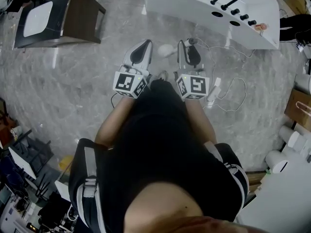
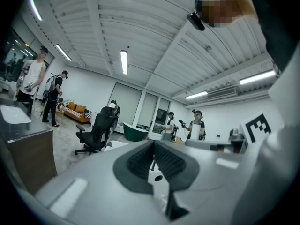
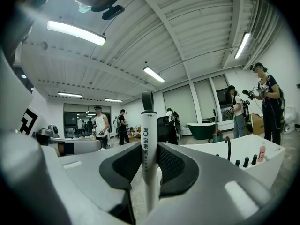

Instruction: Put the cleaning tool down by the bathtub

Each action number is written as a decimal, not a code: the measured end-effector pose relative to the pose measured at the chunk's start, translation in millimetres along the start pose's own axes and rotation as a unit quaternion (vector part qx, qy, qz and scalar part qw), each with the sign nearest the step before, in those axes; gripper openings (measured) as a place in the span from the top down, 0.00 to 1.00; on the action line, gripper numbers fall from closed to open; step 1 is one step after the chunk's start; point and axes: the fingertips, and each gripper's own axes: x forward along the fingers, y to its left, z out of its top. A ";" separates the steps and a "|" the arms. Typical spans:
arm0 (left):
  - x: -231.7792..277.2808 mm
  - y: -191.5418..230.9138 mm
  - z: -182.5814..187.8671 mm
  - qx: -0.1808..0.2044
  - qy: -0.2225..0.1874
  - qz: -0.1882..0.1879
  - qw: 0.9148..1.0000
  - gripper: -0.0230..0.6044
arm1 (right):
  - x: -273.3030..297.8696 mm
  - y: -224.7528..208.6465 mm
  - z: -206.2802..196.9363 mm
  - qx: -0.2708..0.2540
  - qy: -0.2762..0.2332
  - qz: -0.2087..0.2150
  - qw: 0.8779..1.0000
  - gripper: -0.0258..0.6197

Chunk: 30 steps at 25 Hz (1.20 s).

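Cleaning tool (image 3: 149, 149) over grey marble floor (image 1: 73, 91), white bathtub (image 1: 194, 4) nearby

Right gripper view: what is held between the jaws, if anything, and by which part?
The right gripper is shut on the cleaning tool, clamping its white handle shaft below the hanging loop. The left gripper holds nothing.

Grey marble floor (image 1: 73, 91): white bathtub (image 1: 194, 8) is stood far right, dark cabinet (image 1: 73, 18) far left, white cable (image 1: 233, 96) between.
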 end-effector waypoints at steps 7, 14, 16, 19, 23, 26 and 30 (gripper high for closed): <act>5.4 5.9 1.2 0.002 0.000 0.031 1.000 0.95 | 11.1 -12.0 -5.3 0.000 0.009 0.012 1.000 0.80; 11.5 20.5 -6.3 -0.005 0.003 0.038 0.999 0.95 | 24.7 -11.1 -10.7 0.000 0.007 0.012 1.000 0.80; 16.0 27.1 -10.4 -0.011 0.005 0.038 0.999 0.95 | 30.5 -10.8 -13.5 -0.001 0.007 0.009 1.000 0.80; 24.2 35.3 -12.5 -0.011 0.006 0.034 0.999 0.95 | 40.3 -10.6 -15.9 -0.001 0.008 0.006 1.000 0.80; 43.7 49.1 -8.9 -0.006 0.007 0.023 1.000 0.95 | 63.2 -12.7 -17.9 -0.001 0.010 0.000 1.000 0.80; 57.4 66.5 -5.6 -0.007 0.009 0.016 1.000 0.95 | 84.2 -9.0 -18.2 -0.003 0.012 -0.002 1.000 0.80; 75.9 92.7 -2.8 -0.014 0.014 0.010 1.000 0.95 | 112.6 -2.6 -21.7 -0.010 0.022 -0.004 1.000 0.80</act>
